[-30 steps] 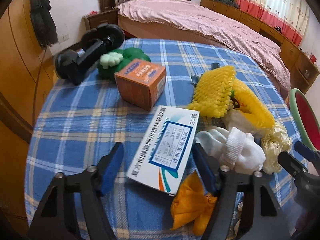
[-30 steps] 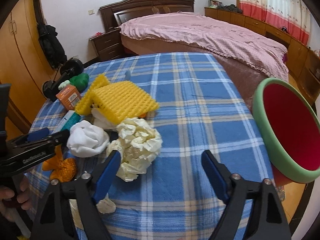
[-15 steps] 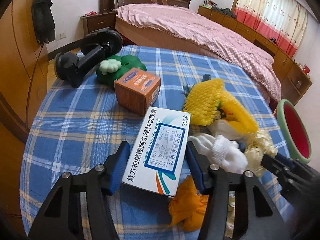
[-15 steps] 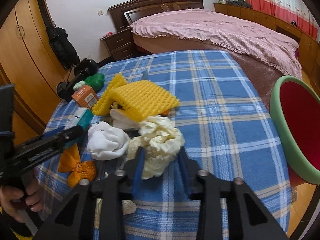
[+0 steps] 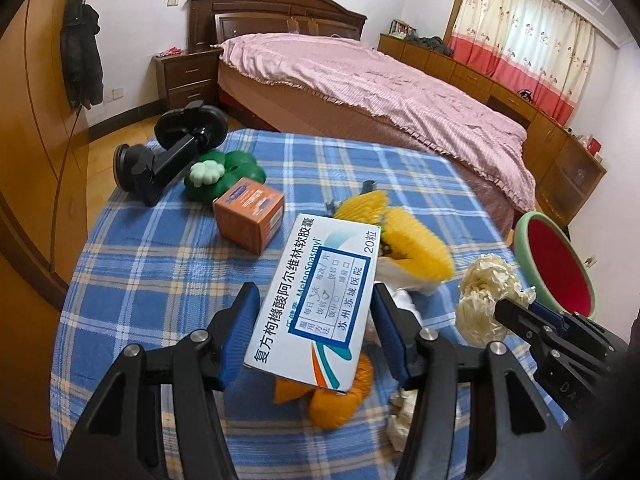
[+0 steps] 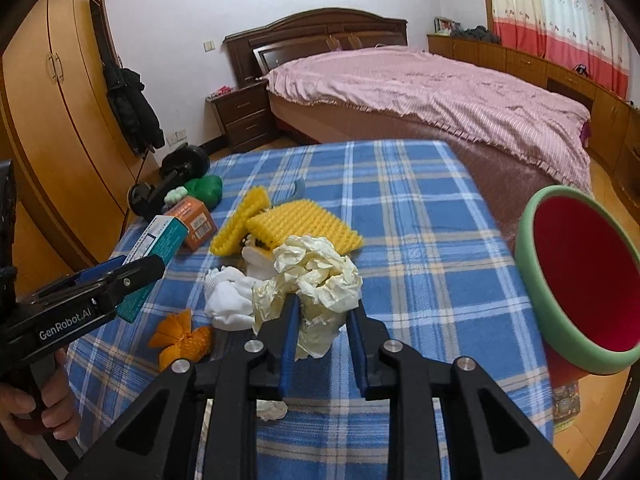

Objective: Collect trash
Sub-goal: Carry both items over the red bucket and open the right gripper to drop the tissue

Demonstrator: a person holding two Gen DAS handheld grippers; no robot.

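The surface point(image 6: 420, 240) wears a blue, white and tan plaid cloth. The crumpled paper point(image 6: 316, 272) is cream, the foam net point(image 6: 296, 224) yellow. The bin point(image 6: 576, 280) is green outside, red inside.

Both wrist cameras sit low and close over the checked table point(image 5: 160, 264) – facing the bed point(image 6: 420, 88) – sharing the litter pile

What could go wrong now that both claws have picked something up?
The left gripper pinches the medicine box only near its lower end, so the box might pivot or slip. The right gripper holds loose crumpled paper, which could shed or fall short of the green-rimmed bin beside the table's edge.
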